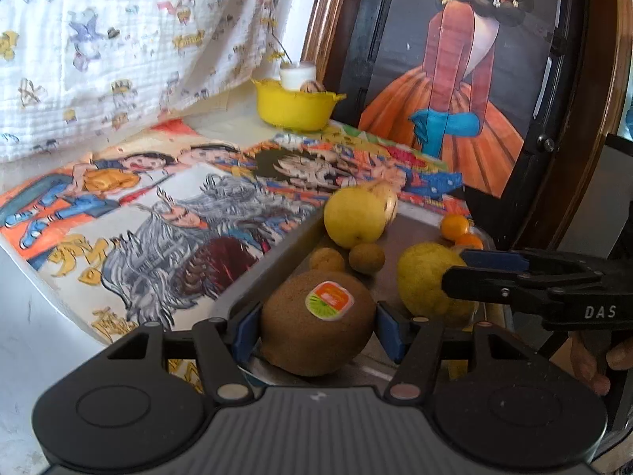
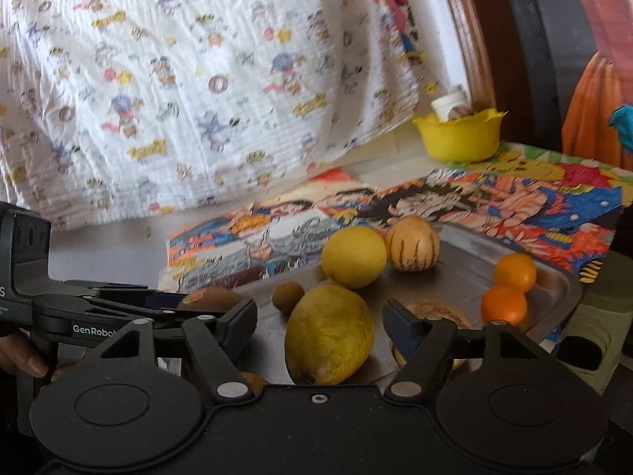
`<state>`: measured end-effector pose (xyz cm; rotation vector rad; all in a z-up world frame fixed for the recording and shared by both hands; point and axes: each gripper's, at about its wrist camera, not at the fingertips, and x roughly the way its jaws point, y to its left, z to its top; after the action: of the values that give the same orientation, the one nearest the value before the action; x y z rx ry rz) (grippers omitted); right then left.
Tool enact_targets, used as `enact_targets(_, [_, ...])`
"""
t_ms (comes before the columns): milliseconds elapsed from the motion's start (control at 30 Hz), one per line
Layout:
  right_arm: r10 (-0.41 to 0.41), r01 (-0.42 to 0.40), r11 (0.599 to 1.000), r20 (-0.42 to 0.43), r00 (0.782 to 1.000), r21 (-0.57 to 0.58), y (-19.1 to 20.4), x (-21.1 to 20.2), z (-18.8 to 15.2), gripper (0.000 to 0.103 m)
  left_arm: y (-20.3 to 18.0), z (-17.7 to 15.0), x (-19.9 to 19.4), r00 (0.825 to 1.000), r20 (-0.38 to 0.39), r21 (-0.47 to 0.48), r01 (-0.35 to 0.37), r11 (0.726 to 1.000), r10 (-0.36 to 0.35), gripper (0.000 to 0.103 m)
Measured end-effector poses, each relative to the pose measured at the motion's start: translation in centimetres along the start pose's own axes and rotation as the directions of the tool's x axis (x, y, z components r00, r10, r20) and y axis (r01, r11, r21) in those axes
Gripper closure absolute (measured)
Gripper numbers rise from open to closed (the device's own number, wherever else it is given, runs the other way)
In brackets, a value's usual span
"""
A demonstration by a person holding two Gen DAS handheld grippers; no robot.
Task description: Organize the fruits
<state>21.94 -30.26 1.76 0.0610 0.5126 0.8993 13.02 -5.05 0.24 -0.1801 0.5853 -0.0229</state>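
- My left tool (image 1: 316, 330) was clamped on the brown stickered kiwi (image 1: 318, 322) over the steel tray (image 2: 467, 277).
- My right tool (image 2: 320, 326) stood released around the yellow oblong lemon (image 2: 330, 334).
- Every fruit remained in the tray; the yellow bowl (image 2: 459, 140) held none that I could make out.

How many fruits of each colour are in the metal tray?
Yellow: 2, round yellow fruit, long yellow fruit
Orange: 2, back orange, front orange
Brown: 3, kiwi, left small brown fruit, right small brown fruit
Cream with stripes: 1, striped fruit
Pale speckled, partly hidden: 1, speckled item
Total: 9
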Motion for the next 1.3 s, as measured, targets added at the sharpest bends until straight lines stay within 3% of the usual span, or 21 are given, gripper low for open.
enact_targets(167, [-0.082,0.08,0.996,0.074,0.994,0.037,1.0,-1.7,0.2,0.018,0.3,0.7,-1.5,0.998,0.065,0.001,0.015,1.0,-0.015,0.035])
enact_targets(300, [-0.158,0.148,0.986,0.125,0.98,0.08,2.1,-3.1,0.4,0.007,0.9,1.0,-2.2,0.995,0.094,-0.02,0.018,1.0,-0.016,0.031])
enact_targets(467, [-0.226,0.217,0.974,0.17,0.959,0.068,4.4,-4.7,0.3,0.001,2.0,1.1,-3.5,0.992,0.129,-0.041,0.016,0.999,-0.01,0.025])
enact_targets(833, [-0.331,0.314,0.942,0.164,0.929,0.122,8.9,-6.2,-0.2,0.001,4.4,1.2,-7.1,0.98,0.196,-0.063,-0.017,0.998,0.029,0.002])
enact_targets(1300, [-0.381,0.366,0.921,0.11,0.918,0.136,14.0,-7.7,-3.1,0.001,4.7,0.0,-10.8,0.977,0.207,-0.011,-0.055,0.998,0.056,0.001])
